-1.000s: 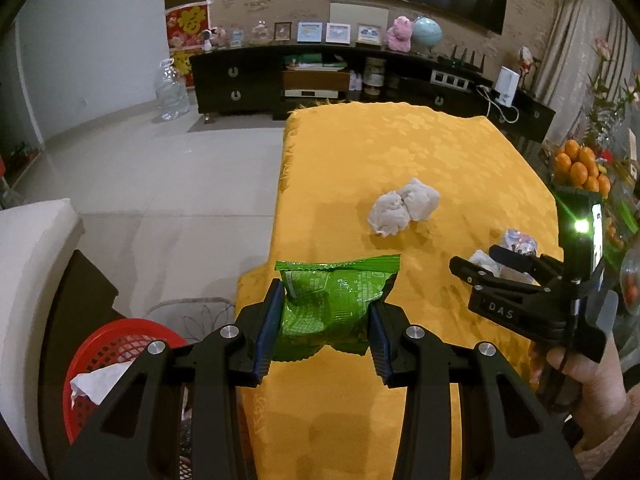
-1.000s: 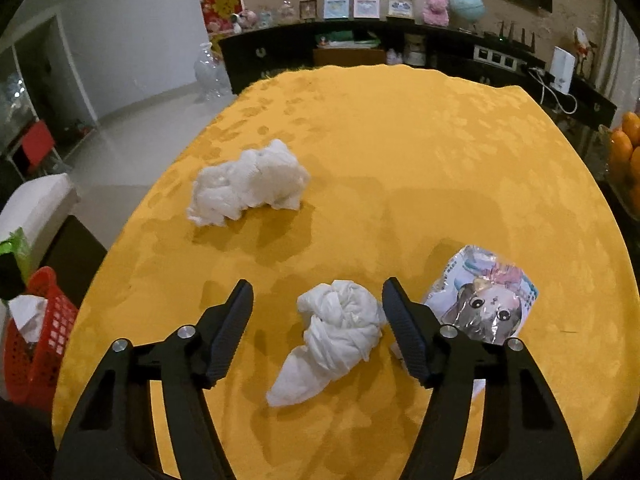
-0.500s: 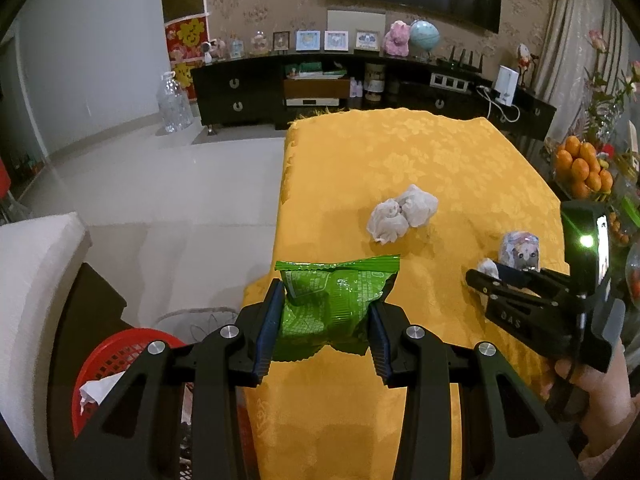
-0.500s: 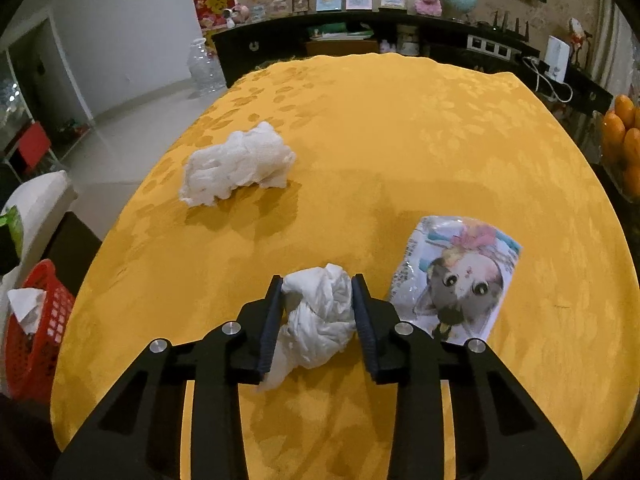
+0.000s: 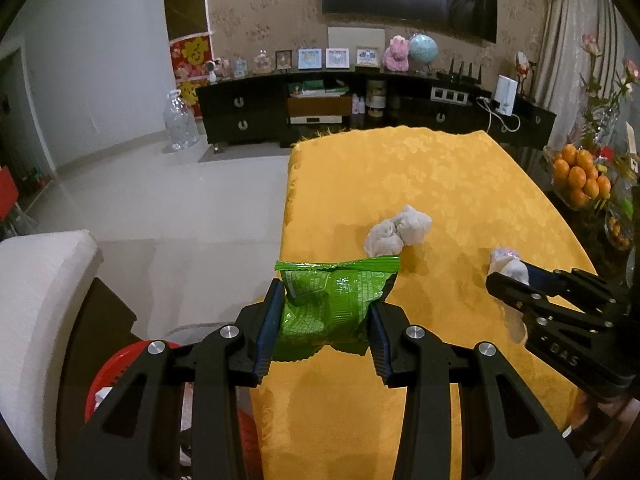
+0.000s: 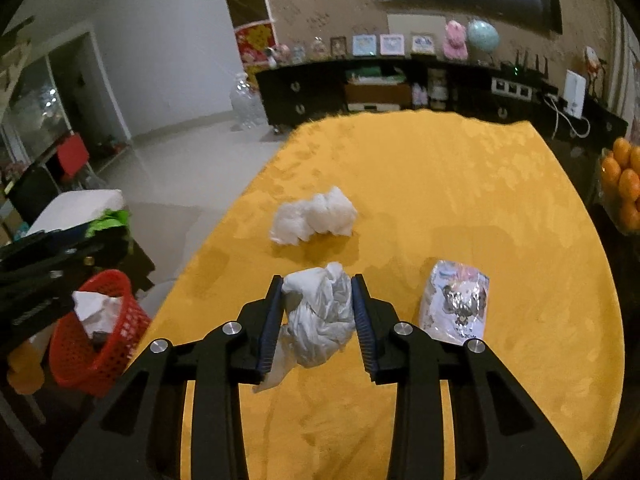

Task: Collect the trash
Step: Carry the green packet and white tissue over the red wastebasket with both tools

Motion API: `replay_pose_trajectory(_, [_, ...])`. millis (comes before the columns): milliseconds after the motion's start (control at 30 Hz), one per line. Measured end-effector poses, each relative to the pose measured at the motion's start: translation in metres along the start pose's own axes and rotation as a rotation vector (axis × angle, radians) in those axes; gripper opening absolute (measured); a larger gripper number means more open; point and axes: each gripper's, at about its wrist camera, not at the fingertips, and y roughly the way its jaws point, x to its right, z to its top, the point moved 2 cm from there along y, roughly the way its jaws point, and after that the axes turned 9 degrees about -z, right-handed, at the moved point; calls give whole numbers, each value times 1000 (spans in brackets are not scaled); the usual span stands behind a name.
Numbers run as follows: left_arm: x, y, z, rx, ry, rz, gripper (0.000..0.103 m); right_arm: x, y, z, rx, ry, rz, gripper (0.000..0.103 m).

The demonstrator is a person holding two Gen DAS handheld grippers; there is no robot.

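Observation:
My left gripper (image 5: 326, 312) is shut on a green snack wrapper (image 5: 332, 304), held in the air near the table's left edge. My right gripper (image 6: 318, 308) is shut on a crumpled white tissue (image 6: 320, 312), lifted just off the yellow tablecloth (image 6: 440, 184); the same gripper (image 5: 508, 276) shows at the right of the left wrist view. A larger white tissue wad (image 6: 314, 216) lies further back on the cloth. A printed cartoon packet (image 6: 456, 304) lies to the right of my right gripper. A red basket (image 6: 96, 328) with paper in it stands on the floor at the left.
A bowl of oranges (image 5: 580, 174) stands beside the table at the right. A white cushioned seat (image 5: 36, 300) is at the left by the basket (image 5: 120, 368). A dark sideboard (image 5: 360, 112) runs along the back wall, with a large water bottle (image 5: 180, 122) on the floor.
My right gripper closed on the small tissue and then rose with it off the cloth. The left gripper keeps the green wrapper and has barely moved.

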Motion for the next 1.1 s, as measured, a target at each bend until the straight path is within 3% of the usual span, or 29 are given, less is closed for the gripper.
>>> replay_pose_trajectory(433, [-14, -37, -13, 49, -40, 66, 38, -19, -25, 6, 49, -33, 31, 33])
replay_pose_trajectory(1100, [-84, -88, -54, 60, -186, 226, 38, -70, -42, 8, 87, -116, 86, 33])
